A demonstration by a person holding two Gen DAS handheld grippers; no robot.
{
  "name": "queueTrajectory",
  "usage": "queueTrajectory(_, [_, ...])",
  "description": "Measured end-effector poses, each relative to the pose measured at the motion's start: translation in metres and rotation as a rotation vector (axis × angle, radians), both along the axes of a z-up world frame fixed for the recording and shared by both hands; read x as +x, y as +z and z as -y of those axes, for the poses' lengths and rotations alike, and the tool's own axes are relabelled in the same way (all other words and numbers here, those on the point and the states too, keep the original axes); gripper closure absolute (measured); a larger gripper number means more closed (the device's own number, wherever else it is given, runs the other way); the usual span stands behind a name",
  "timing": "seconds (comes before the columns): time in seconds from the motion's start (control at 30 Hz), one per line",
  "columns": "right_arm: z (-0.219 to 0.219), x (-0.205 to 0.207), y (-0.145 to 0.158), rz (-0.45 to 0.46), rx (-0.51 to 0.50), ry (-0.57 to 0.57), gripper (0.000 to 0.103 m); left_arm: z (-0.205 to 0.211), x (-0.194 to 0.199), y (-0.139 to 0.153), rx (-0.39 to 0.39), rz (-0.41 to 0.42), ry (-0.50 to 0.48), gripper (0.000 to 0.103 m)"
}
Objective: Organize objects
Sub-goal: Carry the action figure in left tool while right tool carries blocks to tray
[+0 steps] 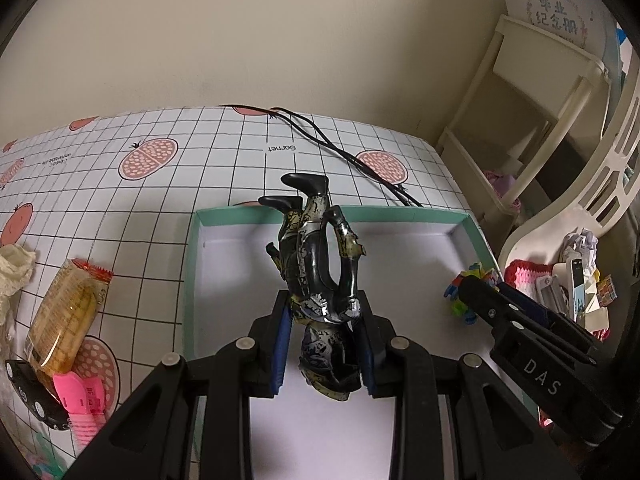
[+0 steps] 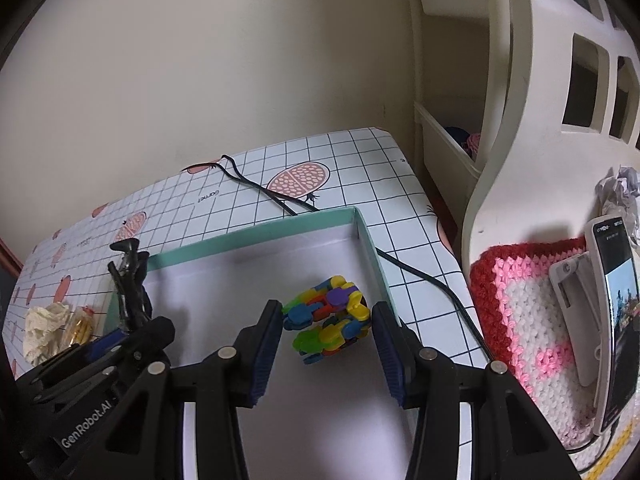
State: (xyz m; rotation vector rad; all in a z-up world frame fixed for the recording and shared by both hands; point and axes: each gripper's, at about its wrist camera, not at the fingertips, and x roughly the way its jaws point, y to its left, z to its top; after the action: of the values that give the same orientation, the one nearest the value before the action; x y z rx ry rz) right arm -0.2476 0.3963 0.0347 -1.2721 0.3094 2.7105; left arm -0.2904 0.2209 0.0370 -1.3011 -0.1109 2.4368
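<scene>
- action figure (image 1: pixel 320 264): dark armoured toy, held head-down over the middle of the teal box (image 1: pixel 191 272), boots toward its far rim. judged rigid moulded plastic, light, with thin limbs that could snag or pivot; the torso is the soundest place to hold it.
- left gripper (image 1: pixel 325 344): blue pads clamped on the figure's torso and head end.
- linked plastic toy (image 2: pixel 328 314): multicoloured interlocking pieces curled into a ring, over the box near its right wall. judged light and jointed, likely to flex or uncurl if squeezed off-centre; take it across the ring's outer sides.
- right gripper (image 2: pixel 326 340): jaws apart, one on each side of the ring; whether the pads touch it cannot be told.
- tablecloth (image 1: pixel 224 136): gridded, fruit print; a snack packet (image 1: pixel 66 316) and a pink comb (image 1: pixel 84 404) lie near its left edge, and a black cable (image 1: pixel 344 152) at its far edge behind the box.
</scene>
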Motion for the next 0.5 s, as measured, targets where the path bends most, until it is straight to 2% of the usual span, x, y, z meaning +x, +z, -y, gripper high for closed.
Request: queueTrajectory(0.5, [0.0040, -0.0008, 0.0010, 0.006, 0.028, 0.016, 0.054, -0.0032, -0.0016, -0.0107, -0.016, 0.040, -0.006, 0.072])
